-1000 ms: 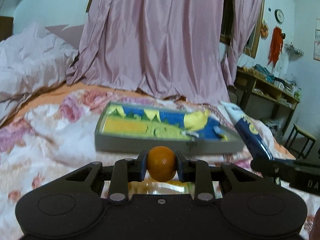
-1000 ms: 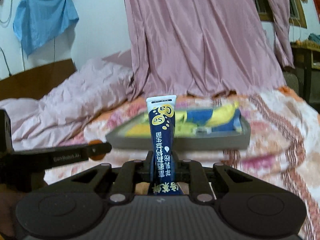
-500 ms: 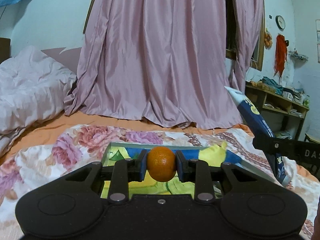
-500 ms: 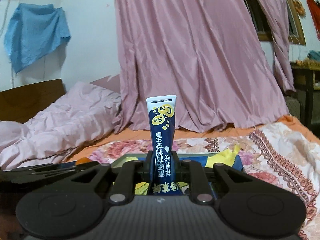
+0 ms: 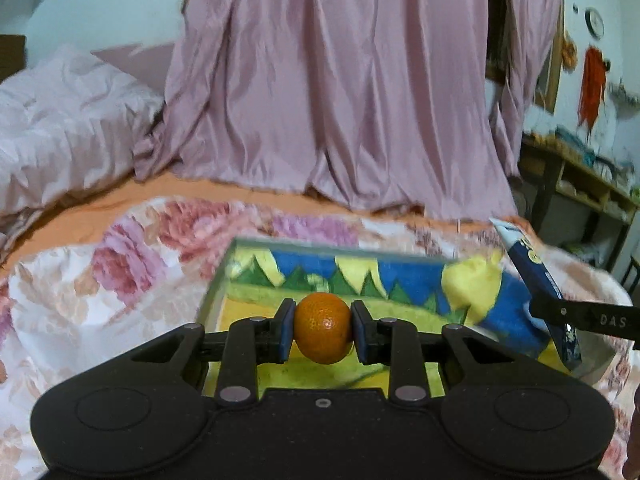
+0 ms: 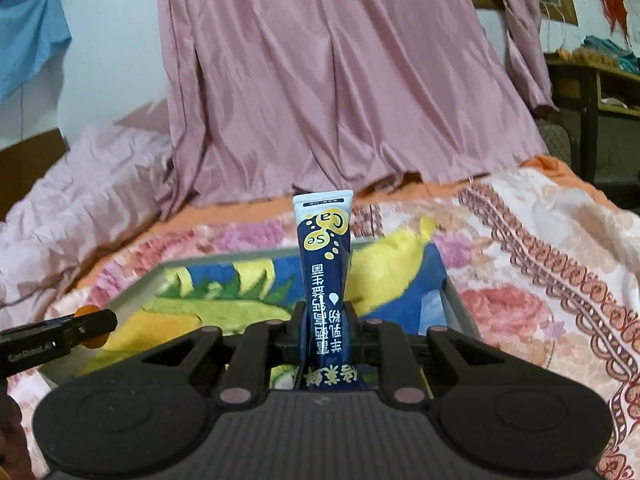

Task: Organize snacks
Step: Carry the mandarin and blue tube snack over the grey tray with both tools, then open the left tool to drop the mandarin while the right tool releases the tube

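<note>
My left gripper (image 5: 323, 334) still clamps the orange (image 5: 323, 334), now lower over the tray's (image 5: 224, 280) near edge on the bed (image 5: 80, 280). My right gripper (image 6: 326, 334) keeps pinching the blue tube (image 6: 325, 264) upright, now above the tray's right end.

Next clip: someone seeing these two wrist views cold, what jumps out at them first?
Probably the bright orange pinched between the fingers of the left gripper, dead centre in the left wrist view. Next, the dark blue sachet standing upright in the right gripper. Both hang over a shallow tray with a blue, yellow and green picture inside, lying on a flowered bedspread before a pink curtain.
</note>
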{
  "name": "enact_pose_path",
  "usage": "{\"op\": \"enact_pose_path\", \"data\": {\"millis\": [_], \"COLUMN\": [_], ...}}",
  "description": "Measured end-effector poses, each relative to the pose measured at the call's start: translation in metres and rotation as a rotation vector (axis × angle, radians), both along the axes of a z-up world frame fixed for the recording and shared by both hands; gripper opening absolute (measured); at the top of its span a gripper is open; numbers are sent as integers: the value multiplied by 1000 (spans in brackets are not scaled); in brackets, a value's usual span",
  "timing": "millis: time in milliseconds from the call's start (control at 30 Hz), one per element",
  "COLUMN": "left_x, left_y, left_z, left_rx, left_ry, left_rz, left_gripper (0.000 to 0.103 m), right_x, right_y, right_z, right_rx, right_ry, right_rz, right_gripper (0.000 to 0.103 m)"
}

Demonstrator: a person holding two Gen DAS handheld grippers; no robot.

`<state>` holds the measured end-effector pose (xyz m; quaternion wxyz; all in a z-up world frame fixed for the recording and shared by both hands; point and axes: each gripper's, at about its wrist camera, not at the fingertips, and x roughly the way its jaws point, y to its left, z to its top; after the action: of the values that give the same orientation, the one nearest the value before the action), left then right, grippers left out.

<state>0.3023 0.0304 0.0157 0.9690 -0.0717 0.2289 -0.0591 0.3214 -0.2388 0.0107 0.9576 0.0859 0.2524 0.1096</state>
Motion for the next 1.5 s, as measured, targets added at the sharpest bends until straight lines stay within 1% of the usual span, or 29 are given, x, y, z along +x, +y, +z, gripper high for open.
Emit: {"op": "enact_pose_path", "data": {"millis": [133, 233, 433, 600, 700, 1000, 1100, 1200, 1267, 1300, 1333, 1367, 1400, 1467, 1500], "left_x": [8, 10, 9, 9, 9, 8, 7, 6, 5, 4, 2, 1, 0, -3, -5], "left_y": [-3, -4, -5, -9, -9, -11, -12, -14, -15, -15, -15, -15, -16, -19, -19], "left_z": [-16, -26, -30, -33, -34, -32, -30, -28, -26, -25, -24, -23, -22, -19, -18], "left_rx": [23, 35, 46, 62, 66, 66, 65, 67, 60, 51, 40, 34, 34, 49, 50], "left_ry": [56, 79, 75, 82, 79, 72, 66, 58, 48, 38, 25, 14, 6, -16, -30], "left_rz": [-5, -6, -7, -5, -5, -18, -26, -32, -35, -41, -50, -57, -61, -49, -38], "left_gripper": [32, 32, 33, 33, 34, 48, 54, 60, 67, 70, 75, 79, 81, 96, 100], "right_x": [3, 0, -2, -3, -4, -6, -6, -6, -7, -7, -8, -8, -8, -9, -10], "right_y": [3, 6, 11, 15, 15, 12, 11, 9, 8, 7, 7, 6, 6, 7, 7], "right_z": [-13, -18, -22, -27, -27, -23, -22, -18, -16, -15, -13, -12, -11, -10, -10], "right_rx": [-20, -40, -75, -125, -127, -105, -101, -90, -83, -80, -75, -69, -65, -64, -63], "right_ry": [43, 48, 46, 48, 42, 20, 16, 7, -3, -9, -14, -18, -21, -27, -30], "right_rz": [0, 3, 15, 34, 40, 42, 38, 30, 25, 22, 20, 21, 24, 27, 29], "right_gripper": [19, 20, 22, 23, 25, 31, 33, 41, 55, 59, 66, 70, 71, 79, 82]}}
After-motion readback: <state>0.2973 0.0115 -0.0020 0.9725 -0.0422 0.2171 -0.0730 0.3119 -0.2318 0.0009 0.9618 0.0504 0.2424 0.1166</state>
